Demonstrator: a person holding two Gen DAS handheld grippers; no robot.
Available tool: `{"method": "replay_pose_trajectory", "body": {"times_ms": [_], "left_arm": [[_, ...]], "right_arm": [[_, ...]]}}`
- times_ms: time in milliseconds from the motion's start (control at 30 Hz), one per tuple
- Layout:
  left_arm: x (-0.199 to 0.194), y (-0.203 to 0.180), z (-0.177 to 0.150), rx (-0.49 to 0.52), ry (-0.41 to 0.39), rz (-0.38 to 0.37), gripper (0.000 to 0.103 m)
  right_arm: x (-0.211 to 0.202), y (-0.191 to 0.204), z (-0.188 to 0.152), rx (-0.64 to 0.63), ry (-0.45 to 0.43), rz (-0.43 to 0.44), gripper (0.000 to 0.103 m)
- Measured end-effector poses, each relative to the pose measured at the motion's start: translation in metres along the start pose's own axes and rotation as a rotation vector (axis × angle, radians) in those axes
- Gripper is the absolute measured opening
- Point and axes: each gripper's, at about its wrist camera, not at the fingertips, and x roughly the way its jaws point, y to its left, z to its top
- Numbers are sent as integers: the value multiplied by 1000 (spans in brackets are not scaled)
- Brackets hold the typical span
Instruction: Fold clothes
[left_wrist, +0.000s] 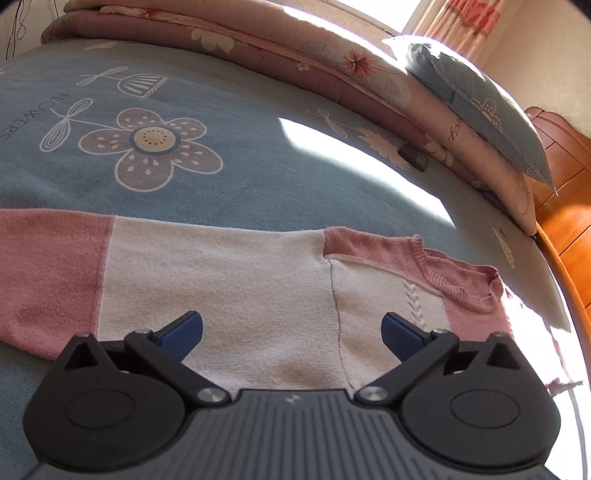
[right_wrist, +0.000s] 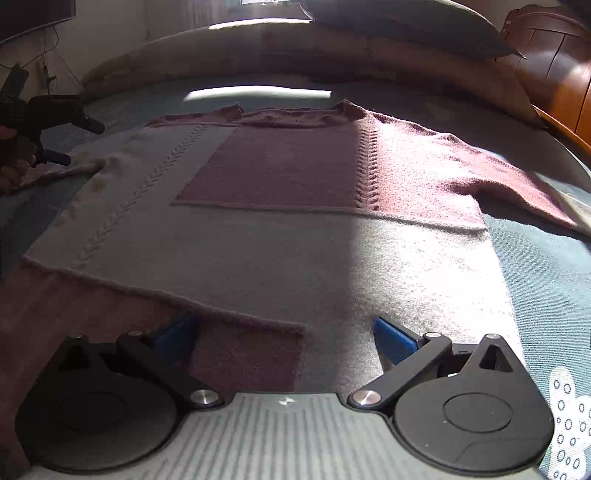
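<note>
Sunlight is falling in a bright patch across the blue bedspread printed with big grey flowers (left_wrist: 229, 184) in the left wrist view; the pink and cream knitted sweater (left_wrist: 221, 288) is lying flat on it, one sleeve stretching away to the left and the ribbed pink neckline (left_wrist: 465, 288) sitting off to the right; the left gripper (left_wrist: 293, 332) is hovering low over the cream sleeve near the shoulder seam, its blue-padded jaws spread wide and gripping nothing; behind, a folded pink floral quilt (left_wrist: 258, 48) is running along the far edge of the bed, with a pale blue pillow (left_wrist: 480, 99) resting on top of it and an orange wooden headboard (left_wrist: 569, 206) showing at the right.

Over to the right wrist view; the same sweater (right_wrist: 295, 229) is spreading out ahead, neckline farthest away, the right half catching sun and the left half sitting in shade; the right gripper (right_wrist: 284, 339) is poised over the near hem, jaws likewise wide apart and empty, just above the knit; far left, the other gripper (right_wrist: 55, 133) is showing dark against the wall, held in a hand (right_wrist: 14, 170) beside the sweater's sleeve; the headboard (right_wrist: 554, 62) is glowing at top right.
</note>
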Motion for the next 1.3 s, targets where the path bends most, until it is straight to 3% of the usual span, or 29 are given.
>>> {"method": "replay_pose_trajectory", "body": {"times_ms": [133,267,367,533,600,767,867,933,1067,1200,1300], "left_arm": [[11,-2,22,11,-16,3,102],[35,13,29,-50,-2,-10,102],[46,30,25,-92,-8,31,102],[36,53,31,-147,-105,153,102],[33,47,34,-143,-92,116,102],[41,-12,27,-50,6,-176,102],[57,-47,19,-19,64,-267,102],[69,-63,18,10,78,-260,102],[92,-66,24,8,66,-169,102],[112,-54,39,-74,58,-192,102],[123,-54,44,-75,39,-187,102]], "right_arm": [[0,0,0,0,-1,-1,103],[0,0,0,-3,-1,-1,103],[1,-1,0,-4,-1,1,103],[1,-1,-1,-7,-5,2,103],[1,-1,-1,-7,-6,2,103],[0,1,-2,-8,-10,-1,103],[0,1,-2,-7,-8,-2,103],[-1,1,-2,-9,-7,-2,103],[-2,0,-3,-16,-4,2,103],[-3,-1,-4,-27,-2,11,103],[-4,-2,-5,-34,1,17,103]]}}
